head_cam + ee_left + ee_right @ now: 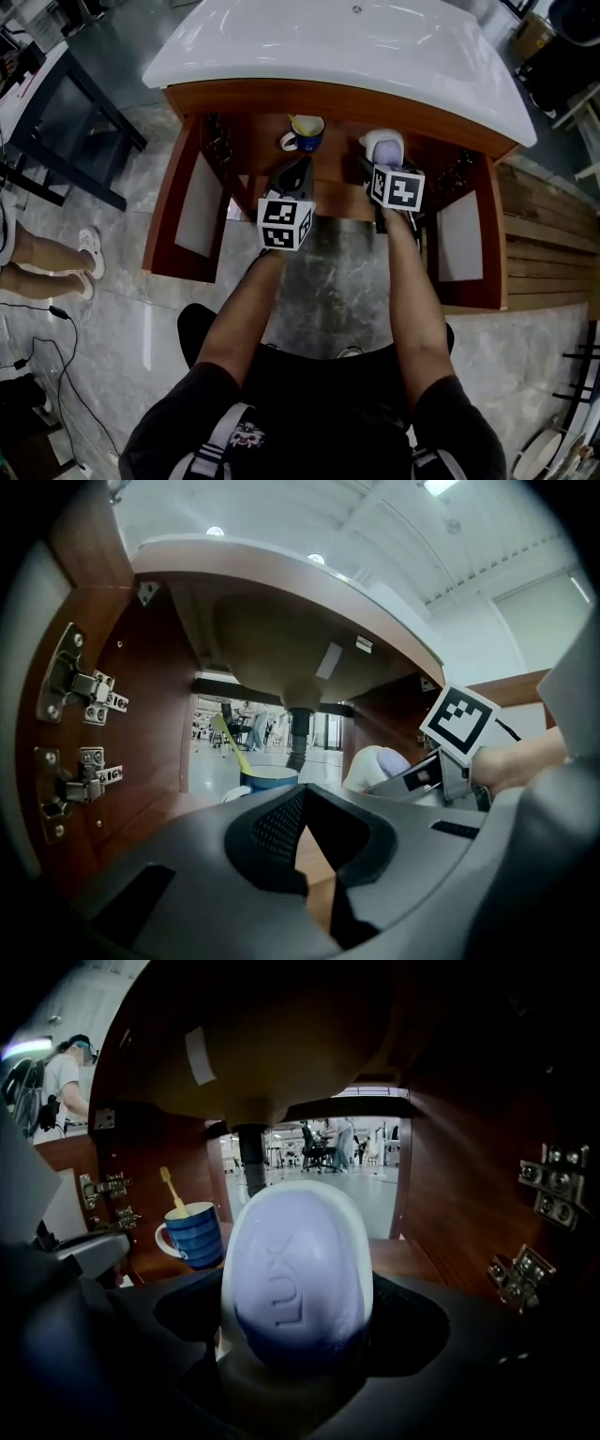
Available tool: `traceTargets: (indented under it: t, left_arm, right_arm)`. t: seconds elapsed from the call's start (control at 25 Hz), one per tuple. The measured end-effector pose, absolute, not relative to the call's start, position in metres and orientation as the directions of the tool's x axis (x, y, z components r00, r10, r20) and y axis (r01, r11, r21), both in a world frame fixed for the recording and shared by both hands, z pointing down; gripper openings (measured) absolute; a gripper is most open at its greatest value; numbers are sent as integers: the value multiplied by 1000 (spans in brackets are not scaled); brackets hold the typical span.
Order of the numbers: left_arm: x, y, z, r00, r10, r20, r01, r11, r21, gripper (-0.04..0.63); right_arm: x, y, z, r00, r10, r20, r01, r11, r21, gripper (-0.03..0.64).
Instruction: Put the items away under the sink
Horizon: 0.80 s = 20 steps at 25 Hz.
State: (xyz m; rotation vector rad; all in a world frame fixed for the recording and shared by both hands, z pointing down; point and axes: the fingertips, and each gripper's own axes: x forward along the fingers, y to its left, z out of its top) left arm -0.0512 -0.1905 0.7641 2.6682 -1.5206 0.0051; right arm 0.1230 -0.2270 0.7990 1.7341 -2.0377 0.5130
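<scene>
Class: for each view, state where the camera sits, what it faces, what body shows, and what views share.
Head view: on the head, facing down at cabinet; both forearms show.
Left gripper view: on left hand-held gripper, facing into cabinet; its jaws hold nothing.
Right gripper view: on right hand-held gripper, facing inward; jaws clamp soap.
All share the mug.

The floor (112, 309) is grey shiny stone. A white sink (337, 47) sits on a brown wood cabinet (262, 101) at the top middle. A black table (70, 103) stands upper left. Wood planks (548, 253) lie at the right. Ceiling lights (439, 486) glow.
</scene>
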Motion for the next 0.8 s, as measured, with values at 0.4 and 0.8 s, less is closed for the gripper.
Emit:
traceTargets:
  t: [0.4,0.8]
  left_arm:
    - [-51,-214,750,507,-862,17,-861,-505,66,3]
    - [-55,-213,753,499,-867,18,-866,-497,61,3]
  right_arm:
    - [131,-278,810,-105,-820,562,-991,133,10,469]
    - [134,-293,832,-101,-772,627,-994,111,-24,469]
